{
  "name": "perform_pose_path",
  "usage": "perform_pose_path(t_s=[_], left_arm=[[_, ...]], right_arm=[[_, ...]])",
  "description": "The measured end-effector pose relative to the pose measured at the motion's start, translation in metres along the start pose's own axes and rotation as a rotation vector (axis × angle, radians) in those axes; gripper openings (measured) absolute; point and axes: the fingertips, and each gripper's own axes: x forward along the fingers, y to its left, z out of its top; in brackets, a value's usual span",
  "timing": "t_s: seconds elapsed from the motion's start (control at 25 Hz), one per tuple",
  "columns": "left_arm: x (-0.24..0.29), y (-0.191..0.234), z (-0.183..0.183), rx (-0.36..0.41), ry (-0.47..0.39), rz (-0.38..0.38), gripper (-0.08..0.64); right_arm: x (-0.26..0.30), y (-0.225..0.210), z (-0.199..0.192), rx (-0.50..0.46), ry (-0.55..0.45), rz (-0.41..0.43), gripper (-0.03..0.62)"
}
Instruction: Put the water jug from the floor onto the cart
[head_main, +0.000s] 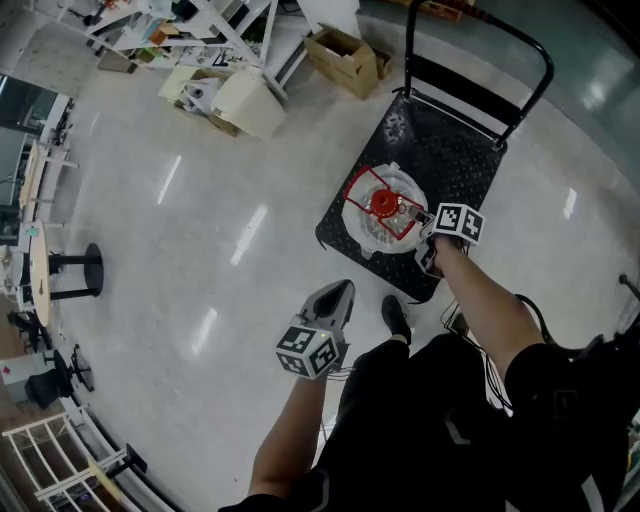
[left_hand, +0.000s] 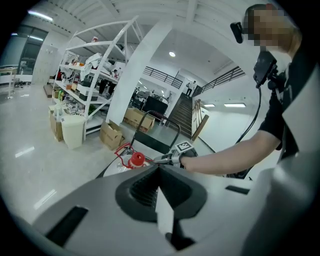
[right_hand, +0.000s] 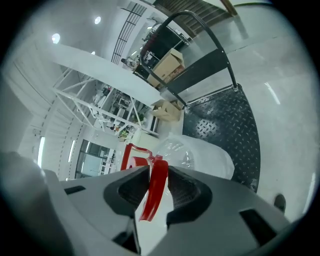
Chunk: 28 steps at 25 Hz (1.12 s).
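While our right gripper is clamped on the red handle of the jug, the jug sits over the near end of the cart, close to the front edge. We cannot tell whether its base bears fully on the deck. Our left gripper hangs above the floor beside our shoe, jaws together with nothing between them, well apart from the jug.

We judge the step in hand to be setting the jug down. To do it well, we should lower it straight, with the handle upright, so the load does not swing on the thin strap. We should feel the weight settle on the deck before we loosen the pinch. Since the jug is near the edge, it would sit safer a little further toward the push bar. The left gripper could steady the jug's side if it tips.
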Motion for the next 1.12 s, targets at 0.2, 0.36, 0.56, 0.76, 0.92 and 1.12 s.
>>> perform_pose_path(t_s=[0.2, 0.36, 0.56, 0.76, 0.92, 1.12], left_arm=[[0.008, -0.015, 0.001, 0.026, 0.015, -0.006, 0.0], [0.021, -0.032, 0.01, 0.054, 0.004, -0.033, 0.0], [0.05, -0.087, 0.037, 0.112, -0.023, -0.129, 0.0], [0.091, -0.16, 0.064, 0.162, -0.054, -0.26, 0.0], [0.119, -0.233, 0.081, 0.225, -0.08, -0.376, 0.0], [0.143, -0.331, 0.094, 0.285, -0.112, -0.496, 0.001]], right_arm=[[-0.006, -0.019, 0.002, -0.068, 0.016, -0.012, 0.213], [-0.043, -0.023, 0.015, -0.179, -0.023, -0.001, 0.216], [-0.15, -0.031, 0.06, -0.28, -0.164, -0.006, 0.215], [-0.272, -0.056, 0.102, -0.343, -0.306, -0.073, 0.215], [-0.372, -0.07, 0.121, -0.405, -0.44, -0.102, 0.214], [-0.484, -0.088, 0.131, -0.475, -0.565, -0.155, 0.212]])
